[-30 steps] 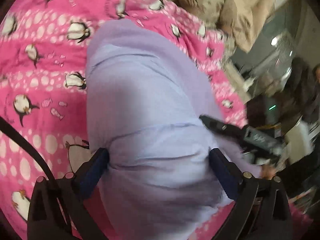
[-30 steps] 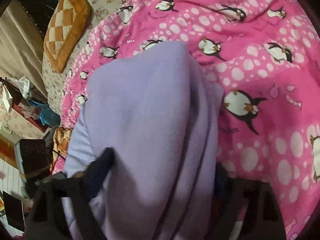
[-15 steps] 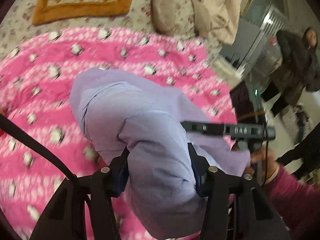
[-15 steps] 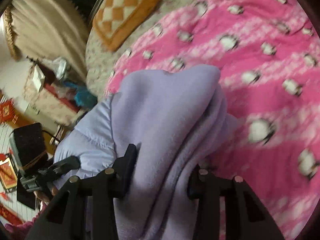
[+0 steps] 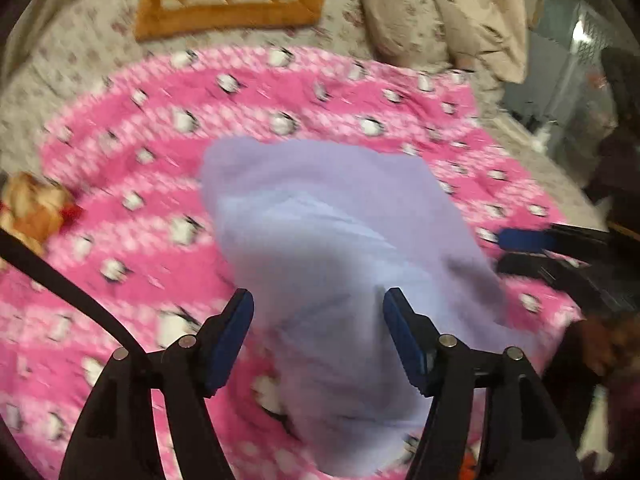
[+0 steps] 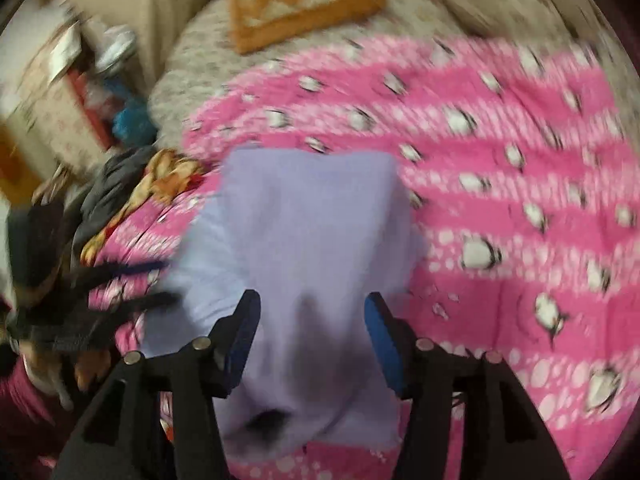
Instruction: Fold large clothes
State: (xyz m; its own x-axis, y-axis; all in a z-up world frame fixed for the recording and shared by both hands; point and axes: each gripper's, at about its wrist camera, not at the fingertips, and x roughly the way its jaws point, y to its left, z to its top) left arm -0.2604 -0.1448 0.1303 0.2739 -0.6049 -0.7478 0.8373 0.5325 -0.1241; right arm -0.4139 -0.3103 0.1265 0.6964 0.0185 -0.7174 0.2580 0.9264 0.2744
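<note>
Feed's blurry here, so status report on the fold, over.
Left gripper and right gripper opening, pads off cloth. Lilac garment bunched on pink blanket. Nothing blocking.

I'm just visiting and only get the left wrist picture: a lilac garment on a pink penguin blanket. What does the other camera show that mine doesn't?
Observer: A dark grey garment heaped at the bed's edge, beside an orange patterned cloth.
Operator: Anything beyond the bed on that side?
Observer: Yes, a pale patterned box with clutter next to it, too blurred to name.
Operator: And the other hand-held gripper, is it gripping?
Observer: The right hand-held gripper has the lilac garment between its pads, but its jaws are opening.
</note>
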